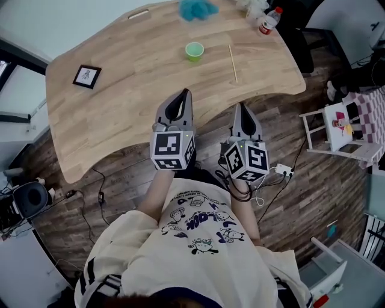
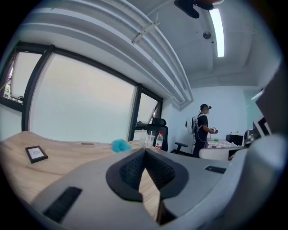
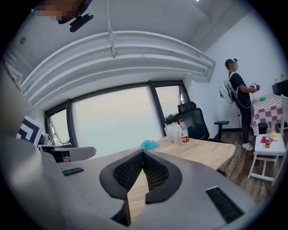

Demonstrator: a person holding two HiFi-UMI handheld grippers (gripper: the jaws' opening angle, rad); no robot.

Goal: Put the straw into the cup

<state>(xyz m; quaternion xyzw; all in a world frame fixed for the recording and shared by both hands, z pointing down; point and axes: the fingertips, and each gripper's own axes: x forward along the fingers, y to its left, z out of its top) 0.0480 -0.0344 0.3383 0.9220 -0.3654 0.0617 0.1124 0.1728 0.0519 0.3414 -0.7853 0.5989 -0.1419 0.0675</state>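
Note:
In the head view a small green cup (image 1: 194,51) stands upright on the wooden table (image 1: 120,120), towards the far side. A thin pale straw (image 1: 232,62) lies flat on the table just right of the cup, pointing away from me. My left gripper (image 1: 186,92) hovers over the near table edge, short of the cup, shut with nothing in it. My right gripper (image 1: 241,105) is held off the near edge, short of the straw, also shut and holding nothing. Both gripper views show pads meeting at the tips, left gripper (image 2: 145,150) and right gripper (image 3: 142,152). Neither view shows cup or straw.
A small framed picture (image 1: 87,76) lies at the table's left. A blue fluffy object (image 1: 197,8), clear cups and a red-labelled water bottle (image 1: 270,21) stand at the far edge. A white stand (image 1: 337,129) is on the floor to the right. A person (image 3: 238,96) stands in the background.

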